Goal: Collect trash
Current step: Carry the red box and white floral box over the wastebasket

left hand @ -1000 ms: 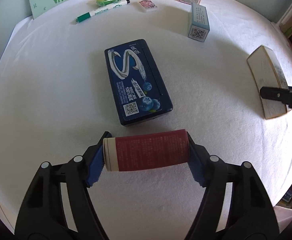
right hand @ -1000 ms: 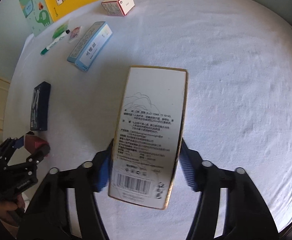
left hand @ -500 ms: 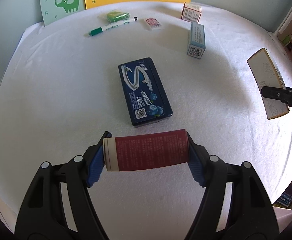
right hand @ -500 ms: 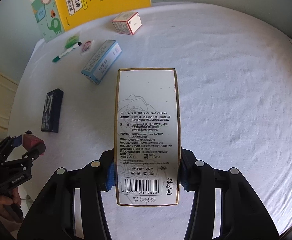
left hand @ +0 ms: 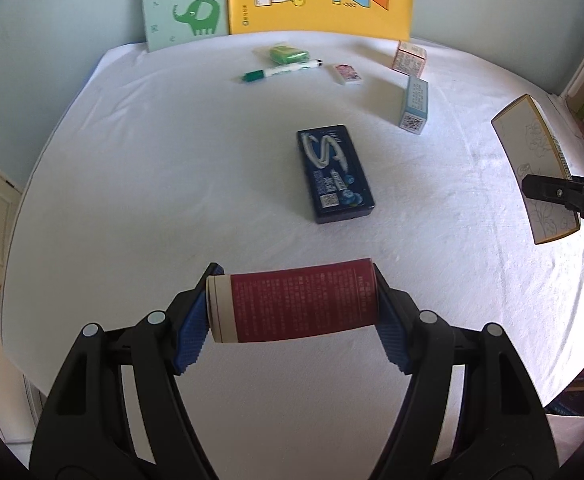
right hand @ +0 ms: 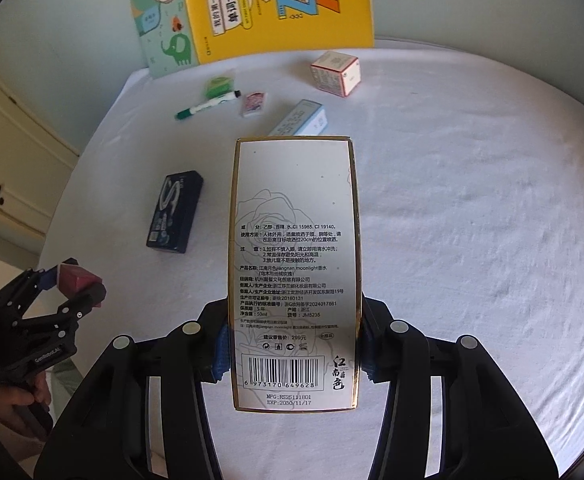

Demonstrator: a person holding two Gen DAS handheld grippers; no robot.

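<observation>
Two cartons gripped (contents unseen), left tool [left hand: 293, 306] clamping red box [left hand: 297, 306], right tool [right hand: 293, 350] clamping white perfume box [right hand: 293, 272]

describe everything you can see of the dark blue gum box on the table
The dark blue gum box is a flat rectangular pack with a silvery S swirl, blueberry art and a QR code on top. It lies face up on the white cloth, untouched, beyond the left hand-held gripper.

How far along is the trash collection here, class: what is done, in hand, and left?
Done: nothing visibly binned; no bin shows. In hand: left gripper holds the red box; right gripper holds the white perfume box. Left on the table: dark blue gum box, light blue box, pink box.
</observation>
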